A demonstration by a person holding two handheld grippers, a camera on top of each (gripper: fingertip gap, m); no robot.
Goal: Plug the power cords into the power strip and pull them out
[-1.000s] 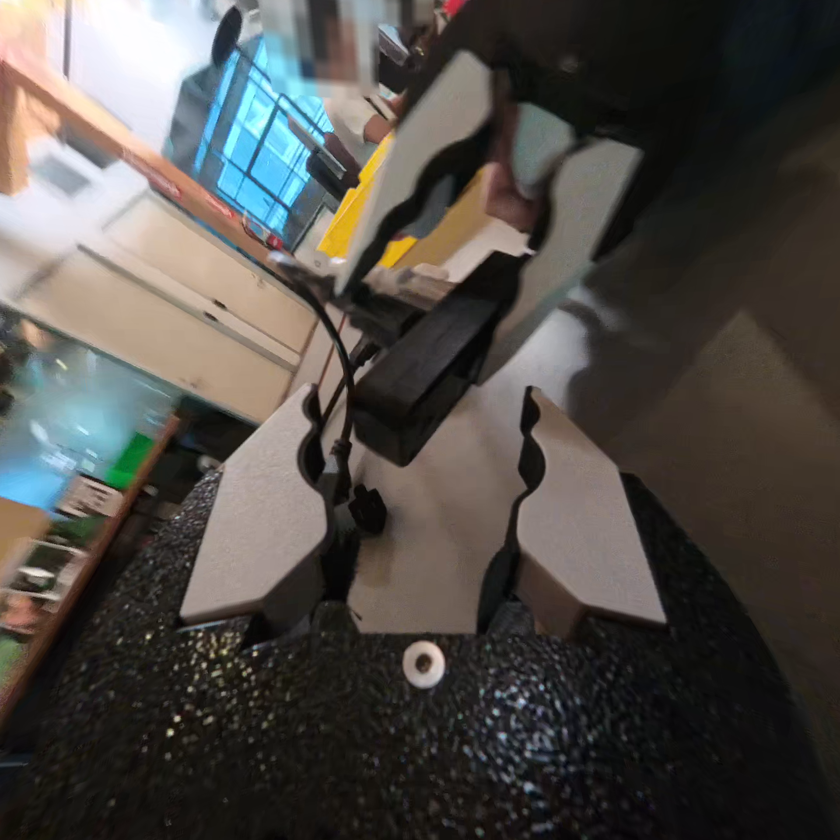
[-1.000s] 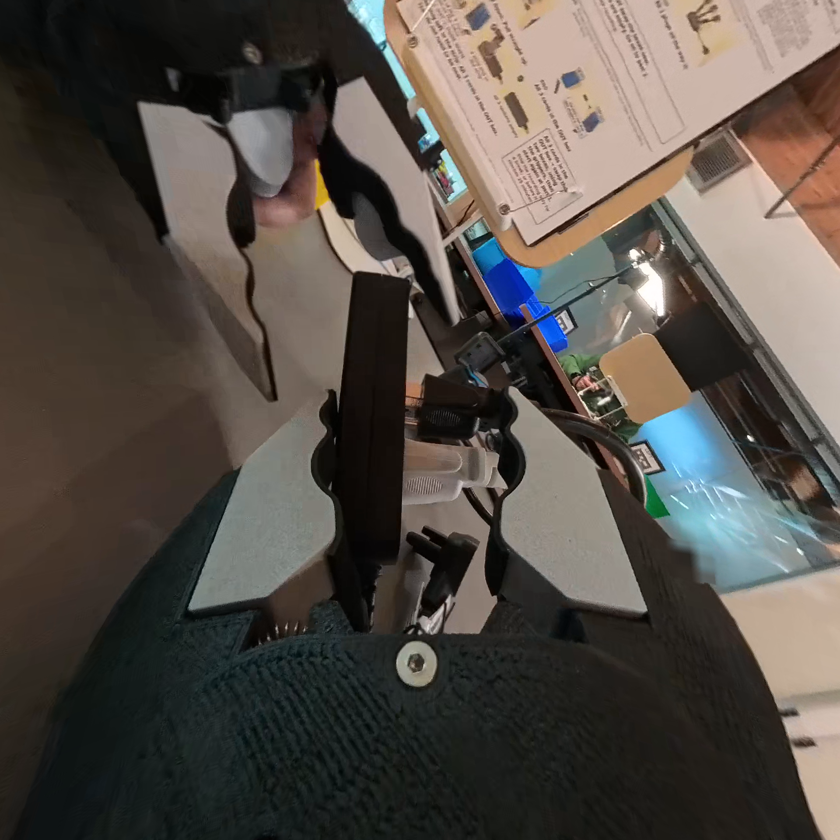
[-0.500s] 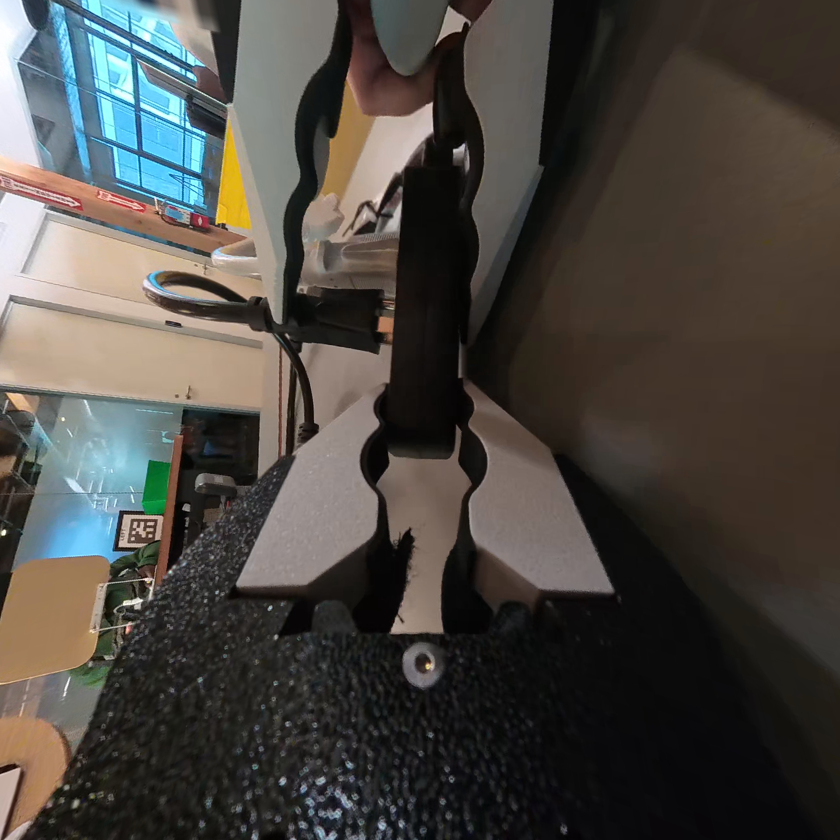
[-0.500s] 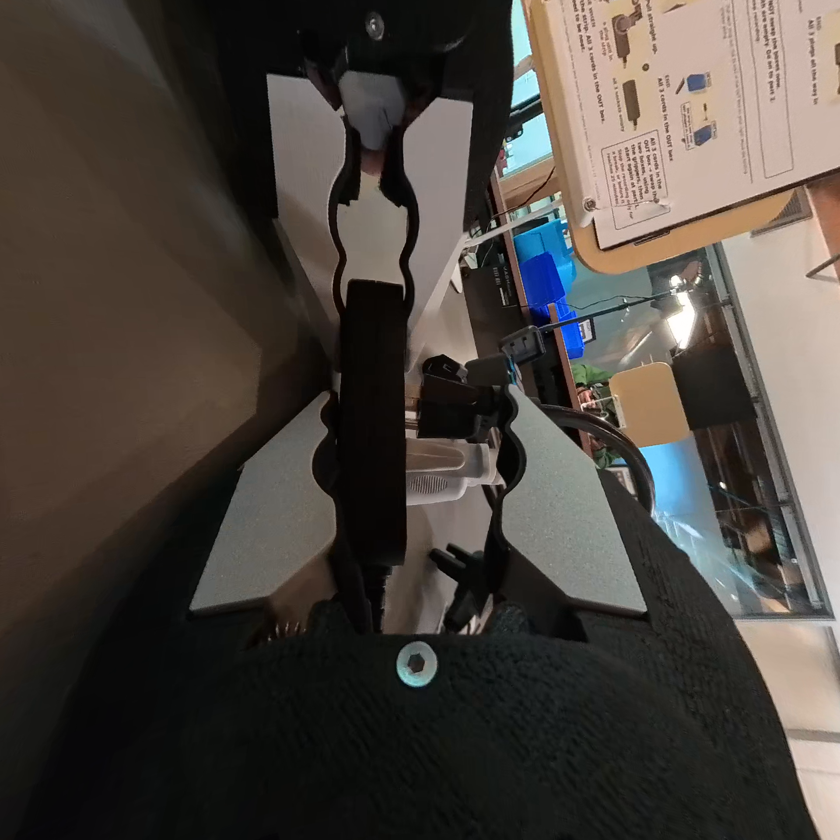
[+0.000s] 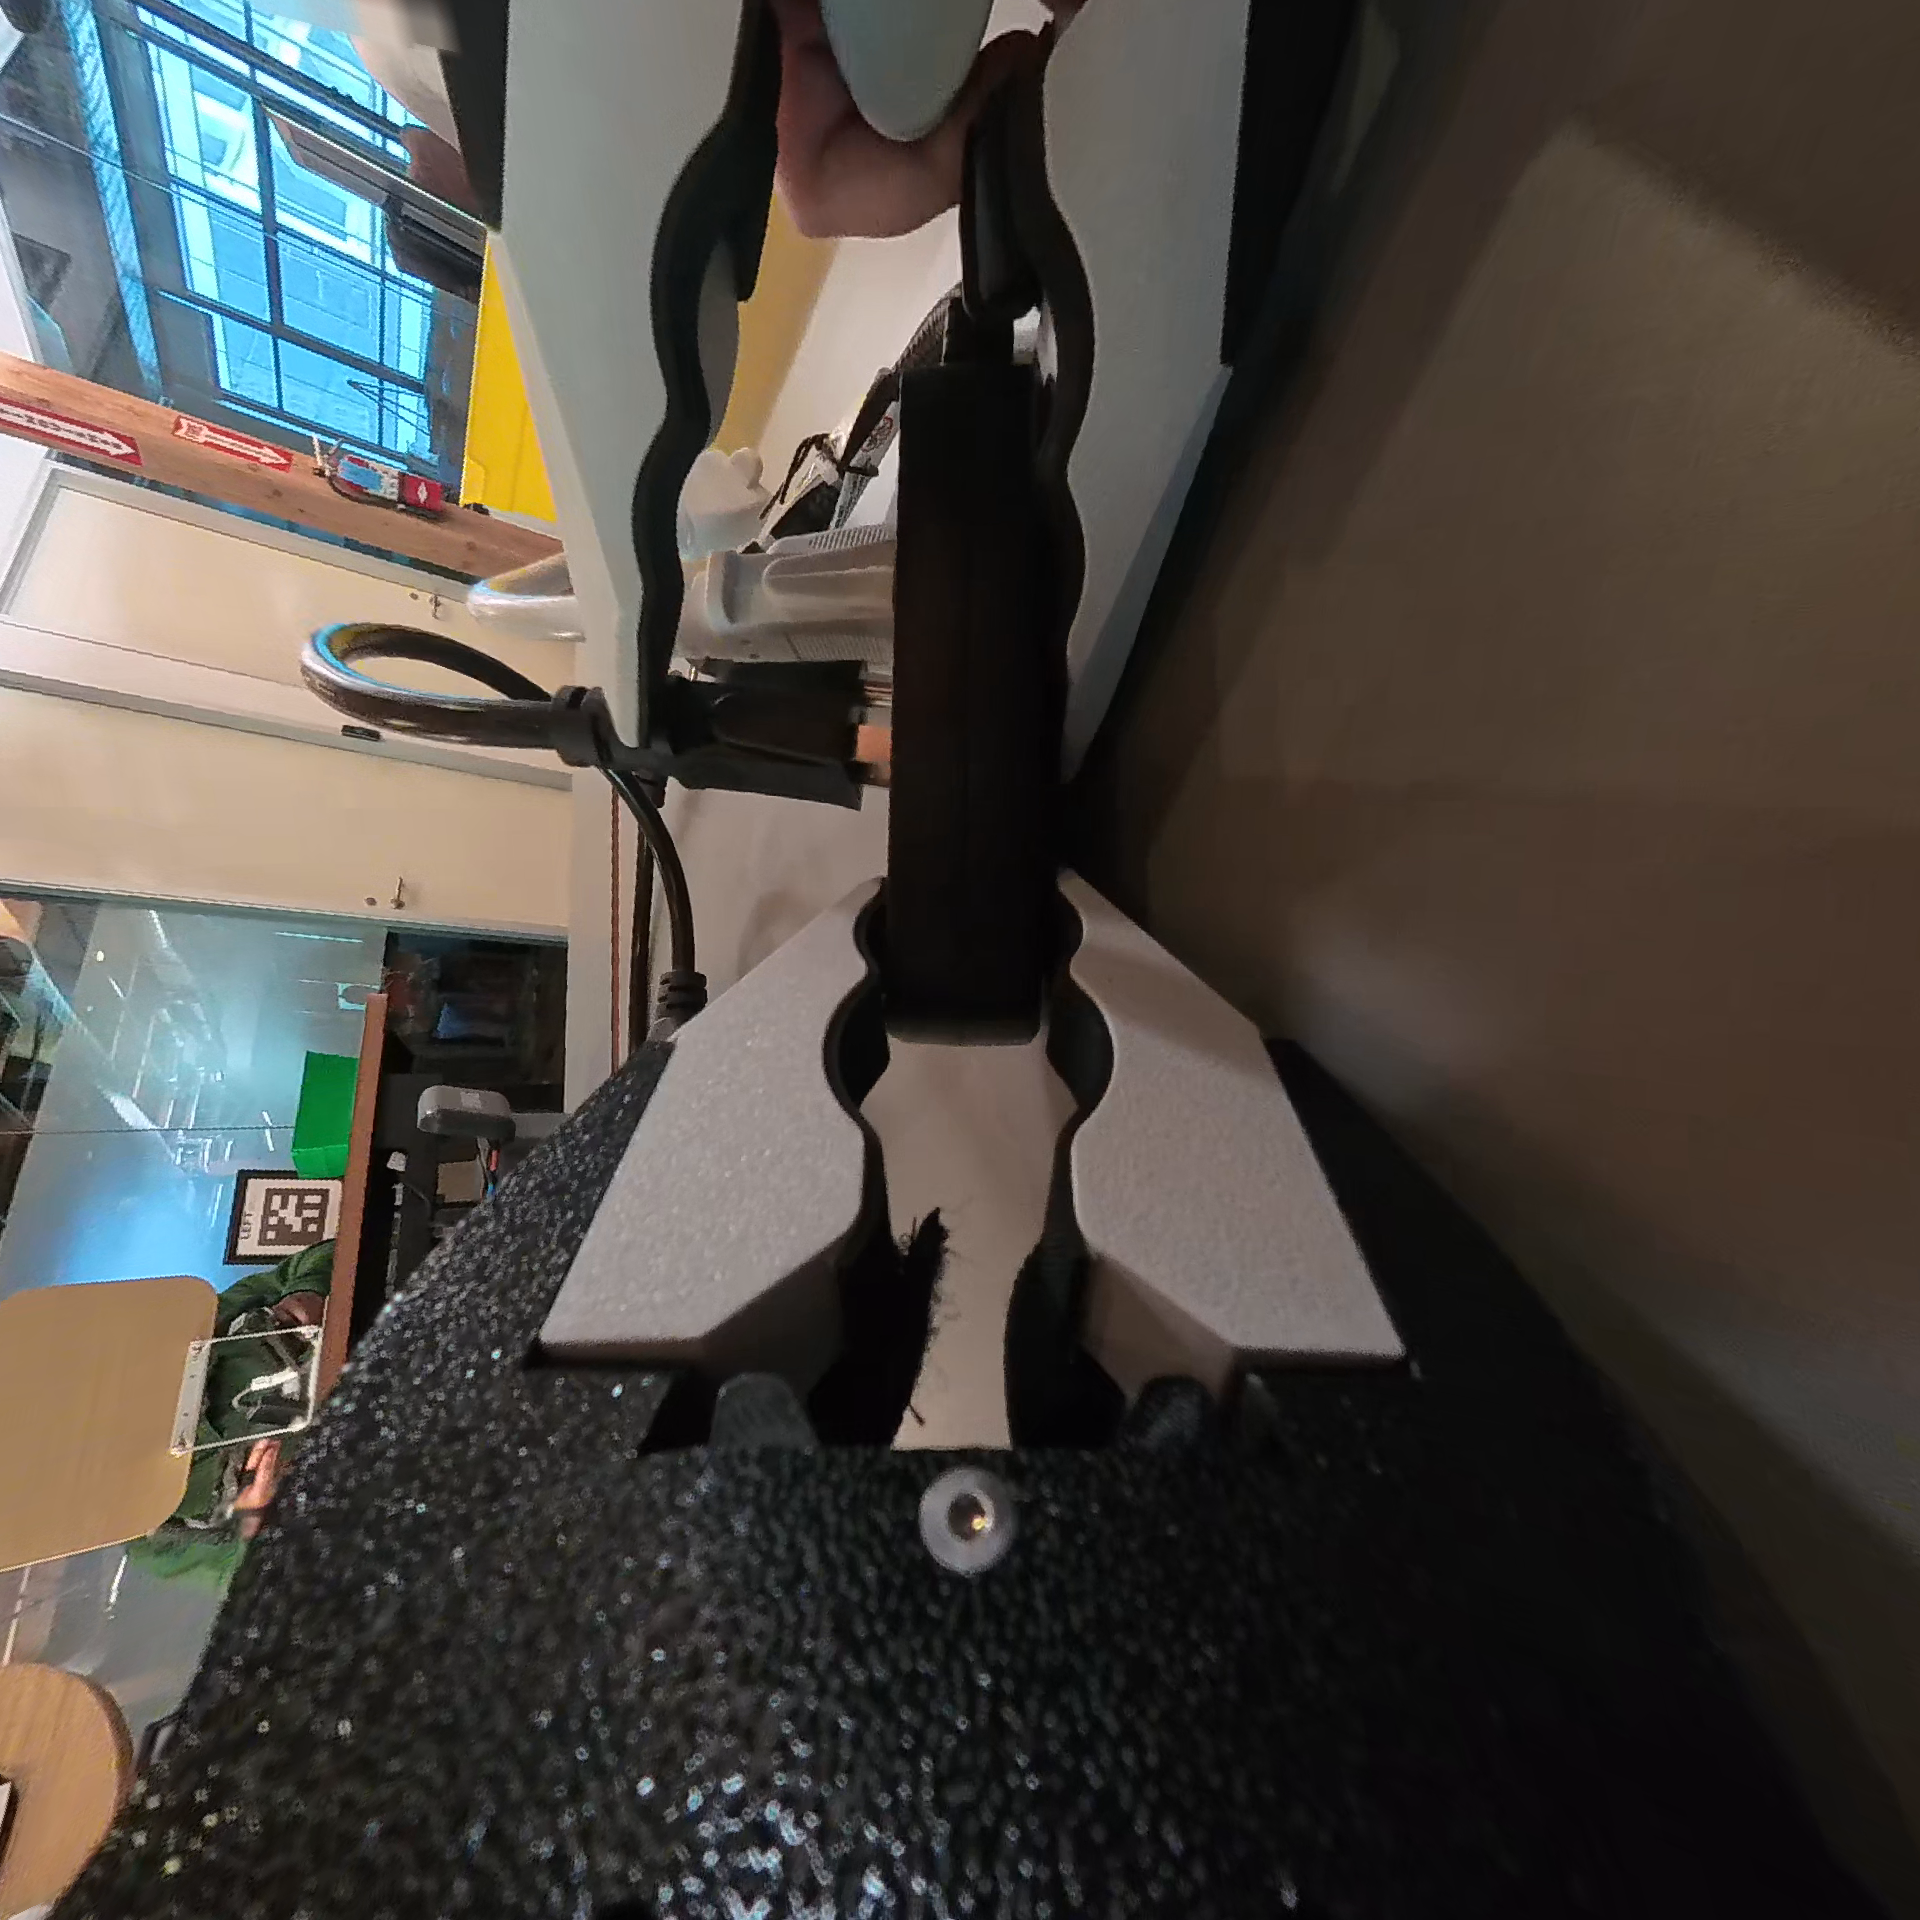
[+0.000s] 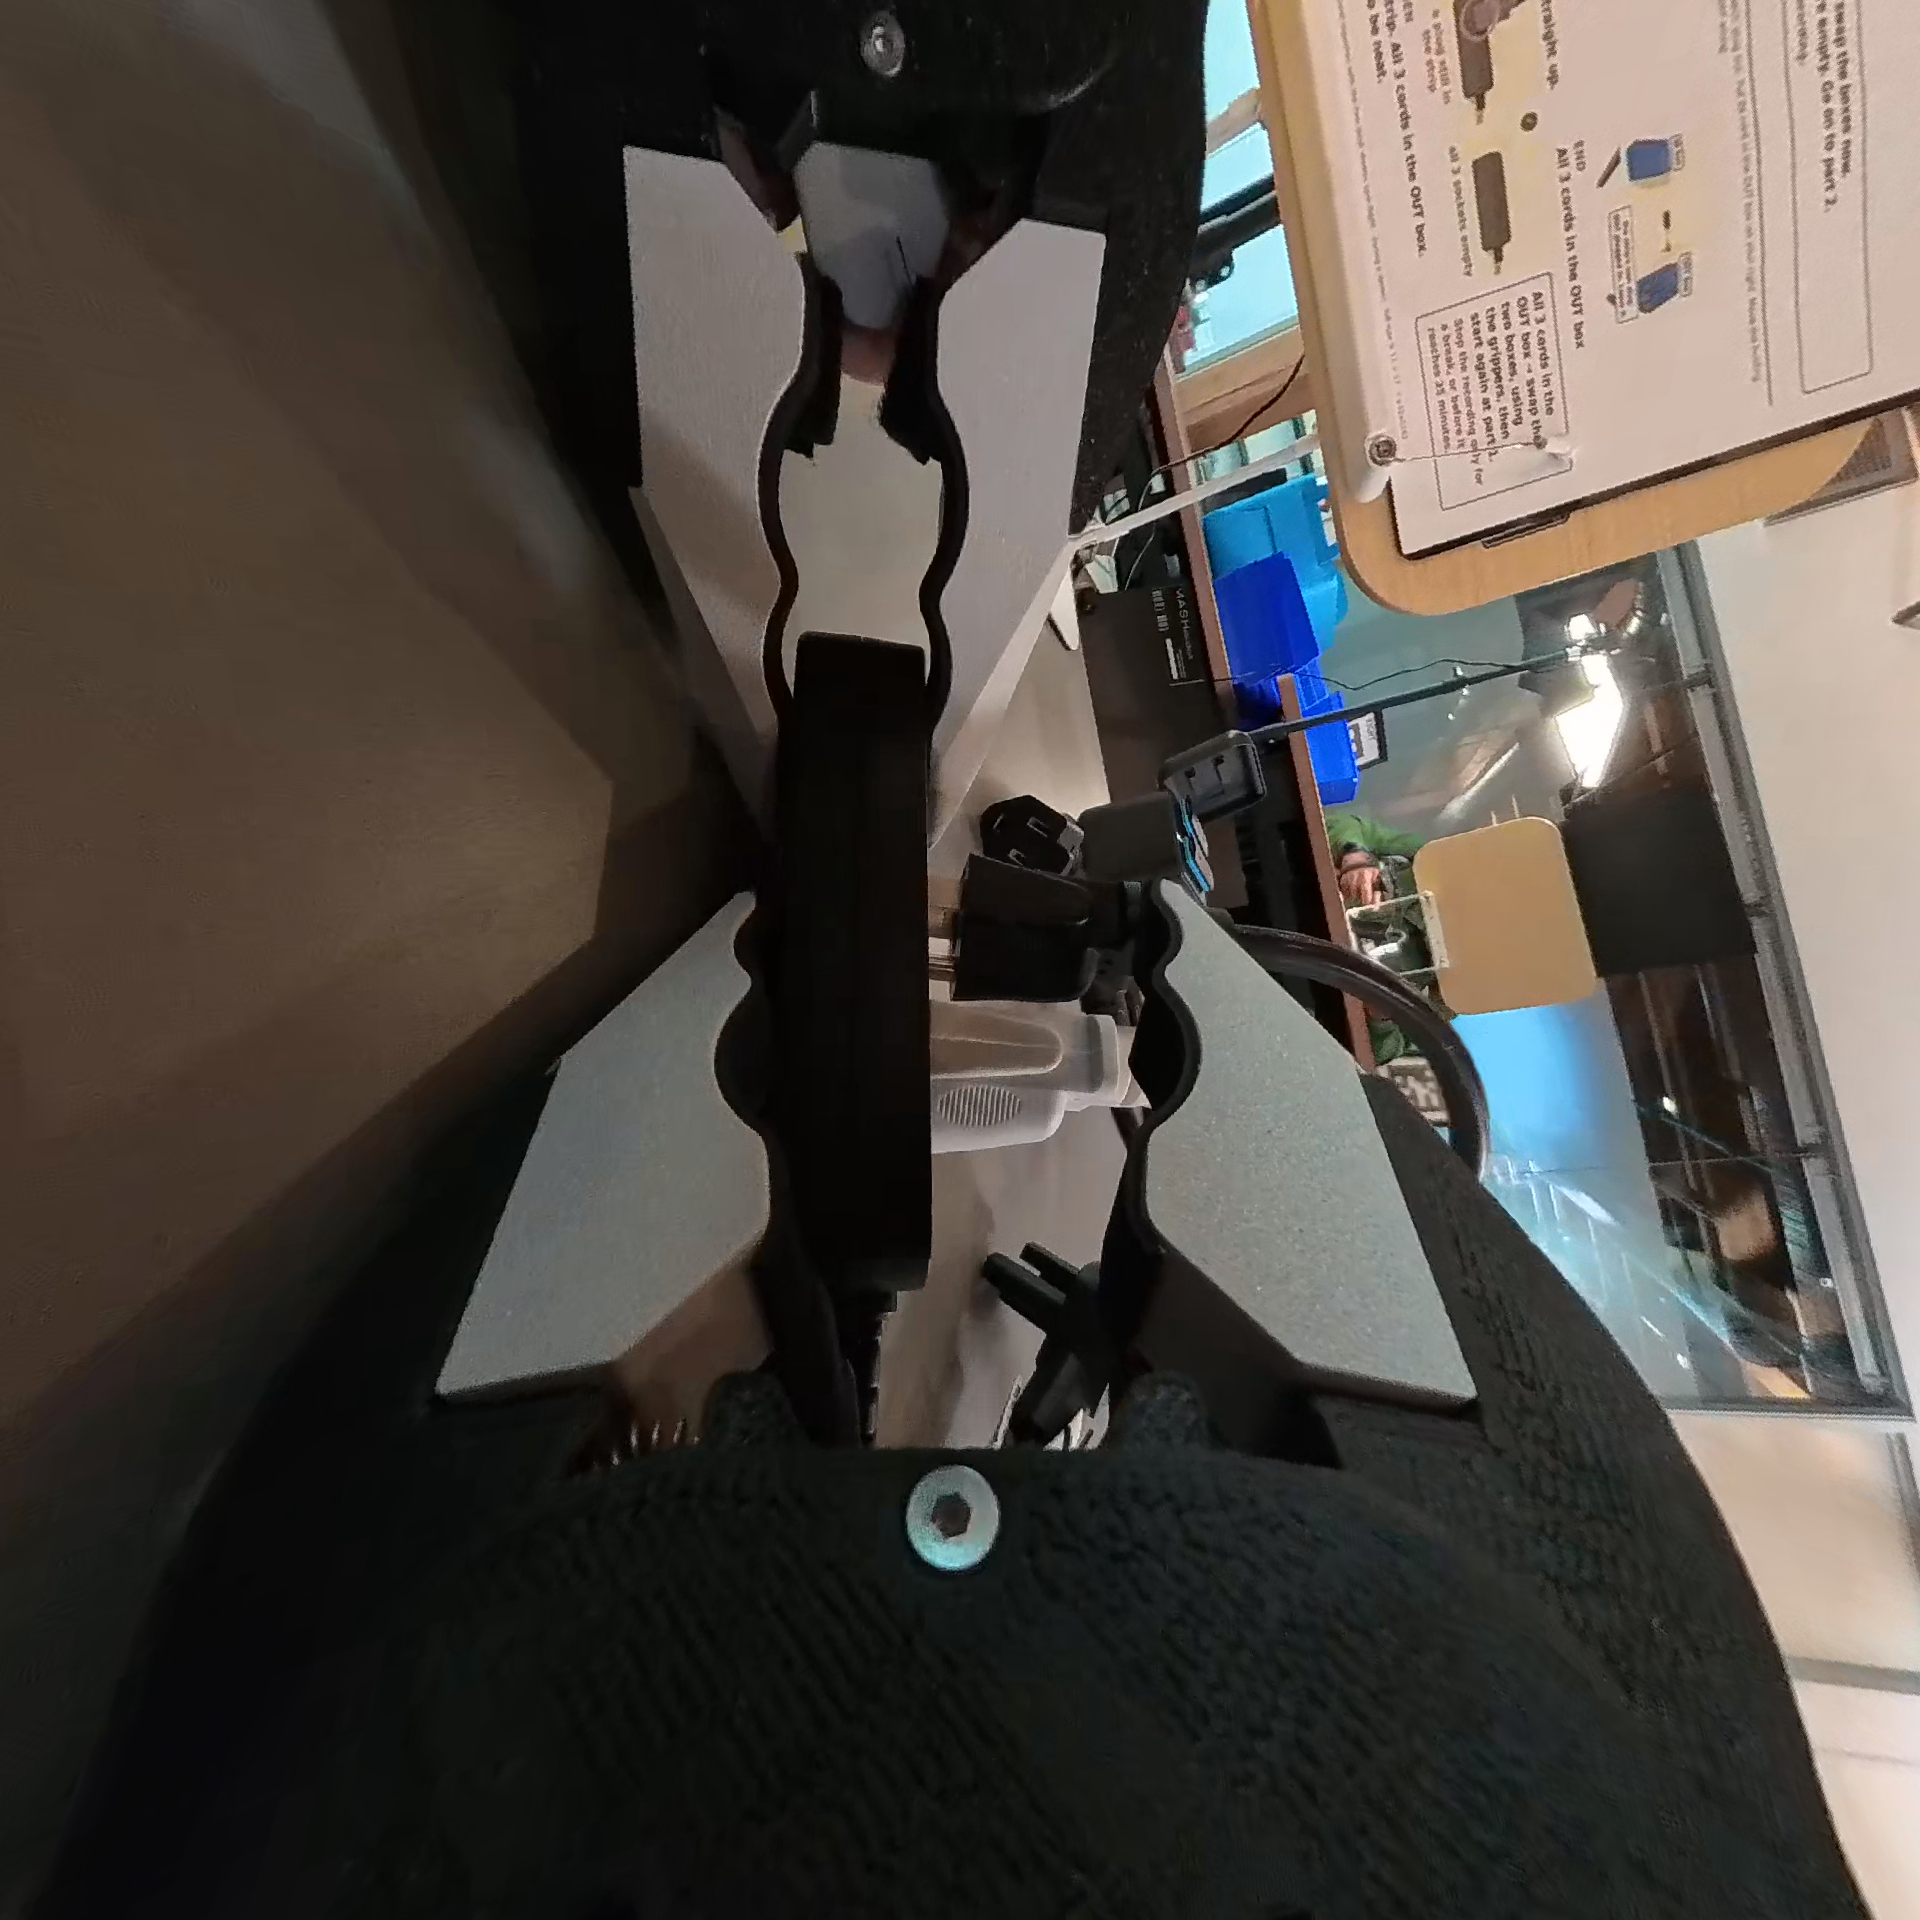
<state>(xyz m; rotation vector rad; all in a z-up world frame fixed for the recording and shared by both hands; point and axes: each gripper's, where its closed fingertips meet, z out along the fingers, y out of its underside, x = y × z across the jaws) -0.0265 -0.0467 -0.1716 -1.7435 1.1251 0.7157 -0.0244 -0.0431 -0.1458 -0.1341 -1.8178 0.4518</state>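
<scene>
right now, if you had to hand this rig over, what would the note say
Left gripper: shut on the end of the strip.
Right gripper: clamped across the strip and the black plug. The plug's prongs show, so it is only partly in.
White plug: in the strip beside it.
Loose plug: not in the strip.
Left to do: seat the black plug, plug in the rest, then pull them all out.

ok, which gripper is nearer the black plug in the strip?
Right. The right gripper straddles the black plug and power strip, one finger at the plug's cord end. The left gripper clamps the strip's end, clear of the plug.
</scene>
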